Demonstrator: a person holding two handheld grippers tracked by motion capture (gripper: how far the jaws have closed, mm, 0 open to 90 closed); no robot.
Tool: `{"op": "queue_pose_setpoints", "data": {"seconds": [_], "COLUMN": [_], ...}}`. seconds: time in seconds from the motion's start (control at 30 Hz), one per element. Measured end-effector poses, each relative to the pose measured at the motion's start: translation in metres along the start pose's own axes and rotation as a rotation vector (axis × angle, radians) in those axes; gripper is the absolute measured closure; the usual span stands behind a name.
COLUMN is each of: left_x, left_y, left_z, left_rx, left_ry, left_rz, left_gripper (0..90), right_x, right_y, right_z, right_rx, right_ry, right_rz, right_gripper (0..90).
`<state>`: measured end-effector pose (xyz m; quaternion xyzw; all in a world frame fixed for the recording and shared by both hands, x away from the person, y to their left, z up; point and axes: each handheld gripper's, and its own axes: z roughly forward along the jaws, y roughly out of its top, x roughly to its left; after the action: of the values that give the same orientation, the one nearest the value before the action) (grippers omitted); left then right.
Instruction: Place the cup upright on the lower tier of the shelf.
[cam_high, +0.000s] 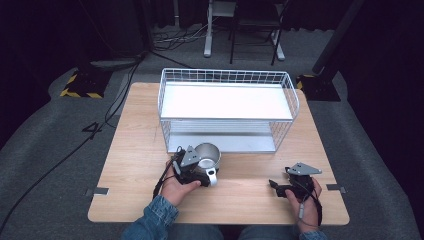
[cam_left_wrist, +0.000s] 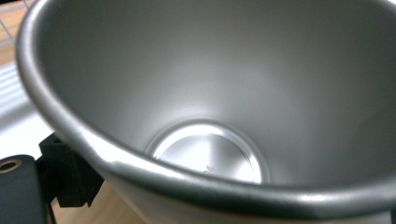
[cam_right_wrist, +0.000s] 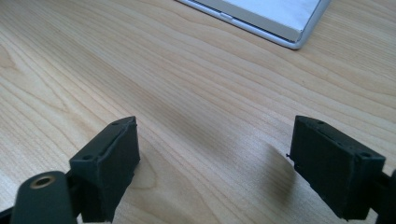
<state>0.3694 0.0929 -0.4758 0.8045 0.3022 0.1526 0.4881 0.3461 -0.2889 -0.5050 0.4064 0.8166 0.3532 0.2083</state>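
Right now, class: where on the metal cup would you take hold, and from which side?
Grip the metal cup by its rim wall, one jaw inside, one outside, coming from the person's side. It stands upright, mouth open, with a thin rolled rim; the left gripper sits there already.

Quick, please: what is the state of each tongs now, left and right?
Left tongs: closed on the metal cup, gripping it at the rim.
Right tongs: open, holding nothing, above the wooden table.
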Motion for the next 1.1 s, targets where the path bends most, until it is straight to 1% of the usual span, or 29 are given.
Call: {"op": "queue_pose_setpoints", "data": {"seconds": [0.03,0.2,0.23,0.3,0.4,0.43,0.47,0.5,0.53,0.57,0.63,0.7,0.77,0.8,0.83,0.87,0.93,0.97,1.0,1.03,1.07,1.1], "left_x": [0.001,0.004,0.005,0.008,0.014,0.014,0.018,0.018,0.021,0.022,0.025,0.026,0.028,0.030,0.030,0.033,0.036,0.038,0.040,0.040,0.041,0.042], "left_y": [0.002,0.009,0.012,0.016,0.022,0.022,0.027,0.027,0.030,0.031,0.034,0.036,0.039,0.040,0.040,0.043,0.044,0.046,0.046,0.046,0.048,0.048], "left_z": [0.002,0.008,0.011,0.013,0.018,0.018,0.022,0.022,0.024,0.027,0.032,0.035,0.040,0.043,0.043,0.047,0.051,0.054,0.055,0.055,0.058,0.061], "left_rx": [-0.001,-0.005,-0.011,-0.009,-0.010,-0.010,-0.014,-0.014,-0.022,-0.021,-0.017,-0.024,-0.027,-0.027,-0.027,-0.029,-0.037,-0.038,-0.035,-0.035,-0.034,-0.038], "left_ry": [-0.001,0.008,0.008,0.008,0.011,0.011,0.018,0.018,0.020,0.012,0.017,0.023,0.019,0.022,0.022,0.030,0.027,0.029,0.017,0.017,0.020,0.026], "left_rz": [-0.004,0.003,0.000,0.006,0.001,0.001,0.005,0.005,0.002,-0.011,-0.005,-0.006,-0.011,-0.002,-0.002,0.003,-0.004,0.005,0.023,0.023,0.037,0.030], "left_gripper": [7.7,7.7,7.7,7.7,7.7,7.7,7.7,7.7,7.7,7.7,7.7,7.7,7.7,7.7,7.7,7.7,7.7,7.7,7.7,7.7,7.7,7.7], "right_x": [0.000,0.000,0.000,0.000,0.001,0.001,0.001,0.001,0.001,0.001,0.001,0.001,0.001,0.001,0.001,0.001,0.001,0.001,0.001,0.001,0.001,0.001], "right_y": [0.000,0.000,0.000,0.000,0.000,0.000,0.000,0.000,0.000,0.000,0.000,0.000,0.000,0.000,0.000,0.000,0.000,0.000,0.000,0.000,0.000,0.000], "right_z": [0.000,0.000,0.000,0.000,0.000,0.000,0.000,0.000,0.000,0.000,0.000,0.000,0.000,0.000,0.000,0.000,0.000,0.000,0.000,0.000,0.000,0.000], "right_rx": [-0.001,-0.001,-0.001,-0.002,-0.004,-0.004,-0.004,-0.004,-0.004,-0.004,-0.004,-0.005,-0.005,-0.005,-0.005,-0.005,-0.005,-0.005,-0.005,-0.005,-0.005,-0.005], "right_ry": [-0.001,-0.001,-0.001,-0.001,-0.003,-0.003,-0.002,-0.002,-0.002,-0.003,-0.003,-0.003,-0.003,-0.004,-0.004,-0.004,-0.004,-0.003,-0.003,-0.003,-0.002,0.000], "right_rz": [0.000,-0.001,-0.001,-0.001,-0.003,-0.003,-0.002,-0.002,-0.001,-0.002,-0.003,-0.003,-0.003,-0.003,-0.003,-0.005,-0.005,-0.006,-0.006,-0.006,-0.006,-0.007], "right_gripper": [15.8,15.9,15.9,15.9,15.9,15.9,15.8,15.8,15.8,15.8,15.8,15.8,15.9,15.8,15.8,15.9,15.8,15.8,15.8,15.8,15.8,15.8]}}
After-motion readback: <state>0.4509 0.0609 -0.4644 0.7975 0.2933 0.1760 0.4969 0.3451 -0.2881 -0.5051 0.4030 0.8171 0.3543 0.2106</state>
